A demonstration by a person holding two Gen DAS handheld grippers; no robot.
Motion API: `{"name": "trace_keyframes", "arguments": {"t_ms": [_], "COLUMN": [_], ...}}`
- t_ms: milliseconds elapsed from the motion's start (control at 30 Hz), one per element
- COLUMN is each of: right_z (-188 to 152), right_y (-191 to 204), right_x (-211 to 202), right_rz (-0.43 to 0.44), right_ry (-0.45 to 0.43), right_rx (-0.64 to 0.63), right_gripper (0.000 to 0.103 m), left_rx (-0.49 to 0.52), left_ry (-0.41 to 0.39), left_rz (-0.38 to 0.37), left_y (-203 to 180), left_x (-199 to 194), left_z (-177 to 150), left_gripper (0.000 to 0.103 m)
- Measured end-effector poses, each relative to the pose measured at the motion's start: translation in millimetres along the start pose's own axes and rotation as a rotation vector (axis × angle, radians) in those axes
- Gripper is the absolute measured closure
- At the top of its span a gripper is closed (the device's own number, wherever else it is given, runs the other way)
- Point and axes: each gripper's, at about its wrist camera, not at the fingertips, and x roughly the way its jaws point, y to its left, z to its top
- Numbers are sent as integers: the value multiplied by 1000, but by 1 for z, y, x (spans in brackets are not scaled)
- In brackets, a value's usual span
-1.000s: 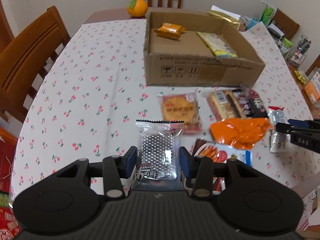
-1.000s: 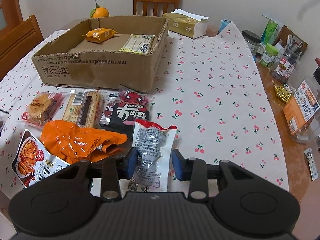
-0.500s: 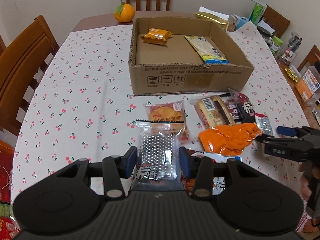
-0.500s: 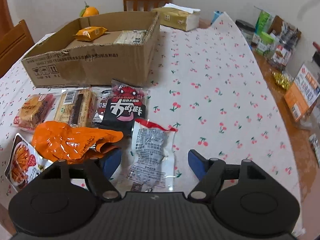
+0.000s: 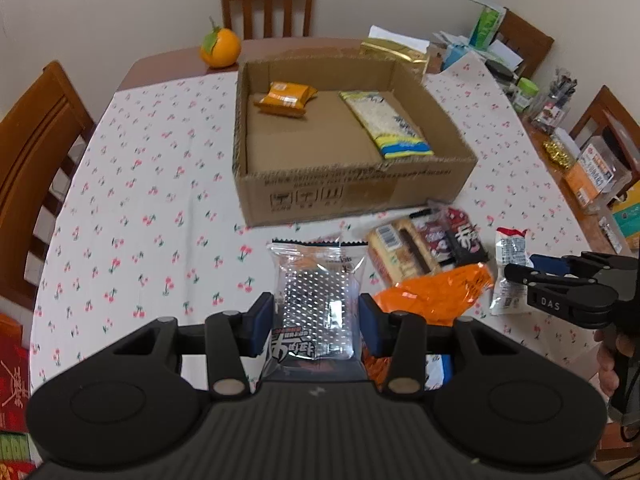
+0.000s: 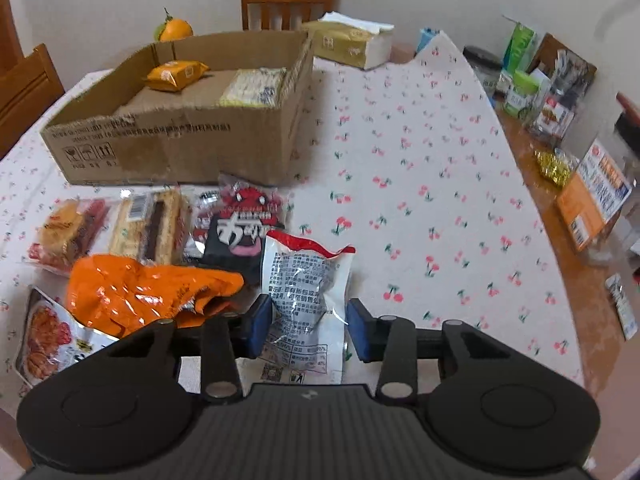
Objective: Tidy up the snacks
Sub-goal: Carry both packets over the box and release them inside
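My left gripper [image 5: 316, 326] is shut on a clear silver-dotted snack packet [image 5: 316, 300] and holds it above the table, short of the cardboard box [image 5: 352, 196]. The box holds an orange packet [image 5: 286, 98] and a yellow-white packet [image 5: 386, 126]. My right gripper [image 6: 308, 328] has its jaws against the sides of a white red-topped packet [image 6: 306, 292], which looks raised off the tablecloth. It also shows in the left wrist view [image 5: 510, 276]. Loose snacks lie in front of the box: a crumpled orange bag [image 6: 148, 292], a black-red packet [image 6: 244, 224], a cake bar [image 6: 150, 226].
An orange fruit [image 5: 220, 46] and a tissue box [image 6: 348, 42] stand behind the box. Jars and boxes [image 6: 560, 104] crowd the table's right edge. Wooden chairs [image 5: 36, 152] stand at the left and far sides. Cherry tablecloth [image 6: 420, 184] lies bare to the right.
My right gripper opened wide half a second ago and has closed again on the white packet. My left gripper has risen and moved toward the box with its packet.
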Motion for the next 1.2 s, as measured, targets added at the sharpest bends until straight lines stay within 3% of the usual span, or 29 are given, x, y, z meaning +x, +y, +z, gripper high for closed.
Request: {"name": "trace_keyframes", "arguments": {"t_ms": [467, 833, 867, 967, 1200], "right_z": [55, 96, 99, 107, 125], "right_y": [-7, 4, 6, 11, 21], "right_x": [-41, -50, -51, -50, -40], "right_rz": [101, 182, 188, 196, 220], "right_ry": [-69, -124, -128, -136, -142], "right_rx": [-75, -133, -138, -153, -170], "right_gripper": [62, 62, 62, 62, 62], "left_rx": [70, 32, 14, -31, -16], "left_ry": [-89, -141, -144, -162, -184], "left_rz": [-10, 36, 43, 73, 127], "left_y": [-7, 2, 4, 9, 12], "left_x": [3, 57, 64, 79, 69], "left_z": [73, 146, 150, 159, 144], "left_gripper": [59, 58, 55, 27, 15]}}
